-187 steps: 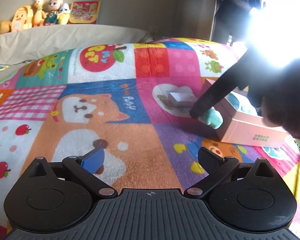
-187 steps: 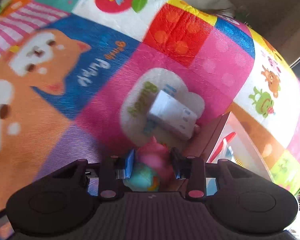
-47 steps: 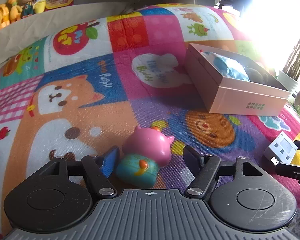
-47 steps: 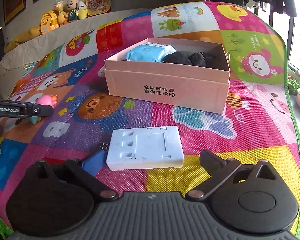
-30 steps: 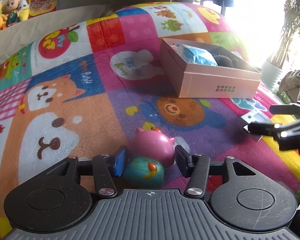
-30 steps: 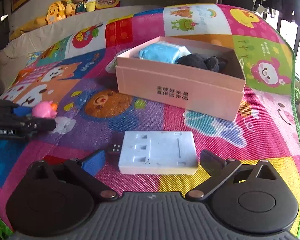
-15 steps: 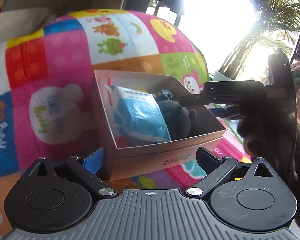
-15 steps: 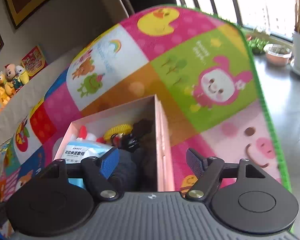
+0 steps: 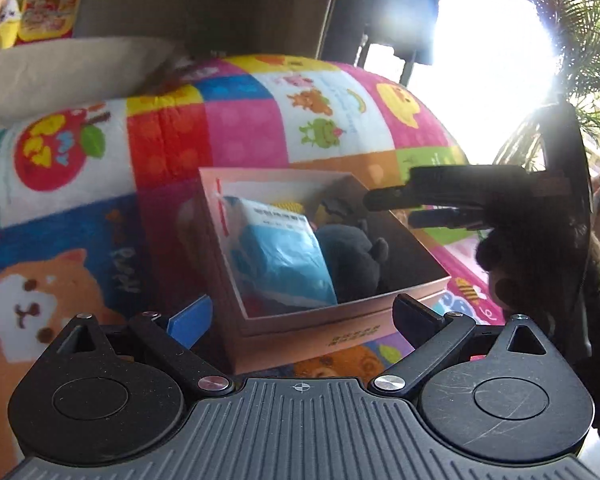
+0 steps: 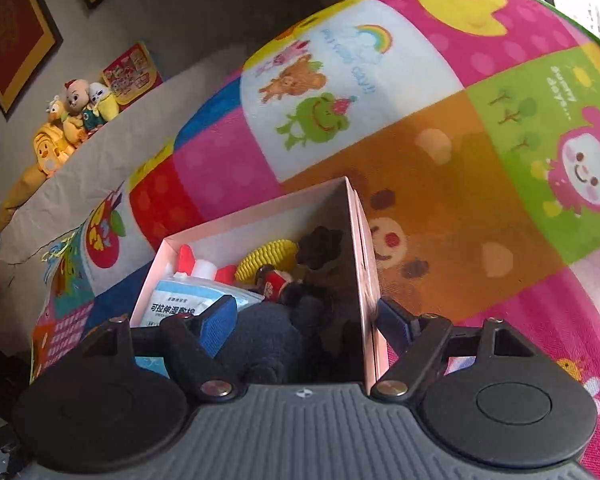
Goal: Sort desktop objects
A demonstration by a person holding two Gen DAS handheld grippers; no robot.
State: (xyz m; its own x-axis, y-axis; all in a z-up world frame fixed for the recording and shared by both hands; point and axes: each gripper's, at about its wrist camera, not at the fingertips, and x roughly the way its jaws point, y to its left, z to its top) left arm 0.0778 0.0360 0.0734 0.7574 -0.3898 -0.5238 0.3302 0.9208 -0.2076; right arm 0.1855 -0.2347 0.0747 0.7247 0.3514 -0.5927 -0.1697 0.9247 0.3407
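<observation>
A pink cardboard box (image 9: 320, 334) sits on the colourful play mat (image 9: 240, 132). It holds a blue wet-wipe pack (image 9: 280, 256), a black plush toy (image 9: 352, 256), a yellow ring (image 10: 266, 258) and a small red toy (image 10: 274, 280). My left gripper (image 9: 302, 314) is open and empty, its fingers straddling the box's near wall. My right gripper (image 10: 308, 320) is open and empty; its fingers straddle the box's right wall (image 10: 366, 280). It also shows in the left wrist view (image 9: 396, 206) above the box's far right corner.
Plush dolls (image 10: 74, 114) and a red picture card (image 10: 132, 70) sit on a grey ledge behind the mat. Framed pictures (image 10: 12, 28) hang on the wall. A potted palm (image 9: 580, 60) and a bright window lie beyond the mat's right edge.
Both grippers held objects a second ago and are now open and empty at the box. The left gripper has pulled back slightly; the right gripper has lowered over the box's right wall.
</observation>
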